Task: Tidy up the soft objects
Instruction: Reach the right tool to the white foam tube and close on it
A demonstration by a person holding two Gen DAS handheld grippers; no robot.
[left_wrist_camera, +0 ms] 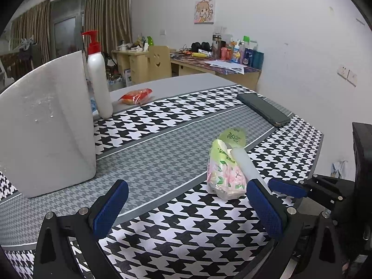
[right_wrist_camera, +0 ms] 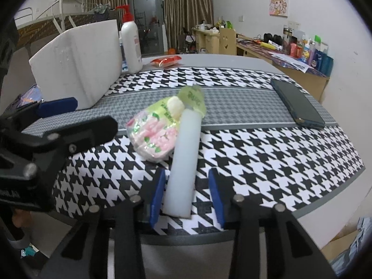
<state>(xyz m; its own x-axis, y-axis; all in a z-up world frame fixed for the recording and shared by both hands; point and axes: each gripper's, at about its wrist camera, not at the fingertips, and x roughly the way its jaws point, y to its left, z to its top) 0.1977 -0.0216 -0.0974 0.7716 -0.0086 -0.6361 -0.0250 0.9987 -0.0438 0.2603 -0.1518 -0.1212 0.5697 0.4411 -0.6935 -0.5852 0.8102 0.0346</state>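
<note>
On houndstooth cloth point(right_wrist_camera: 267, 148) (cluttered room): right gripper point(right_wrist_camera: 187, 193) loosely straddling white bar point(right_wrist_camera: 184, 153); left gripper point(left_wrist_camera: 186, 211) wide, empty

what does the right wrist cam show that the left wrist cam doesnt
Only the right wrist view shows the white foam strip's near end lying between the right gripper's blue pads, with a gap on its right side. Only the left view shows the left gripper wide open over bare tablecloth. Both show the tissue pack, phone and foam box.
</note>
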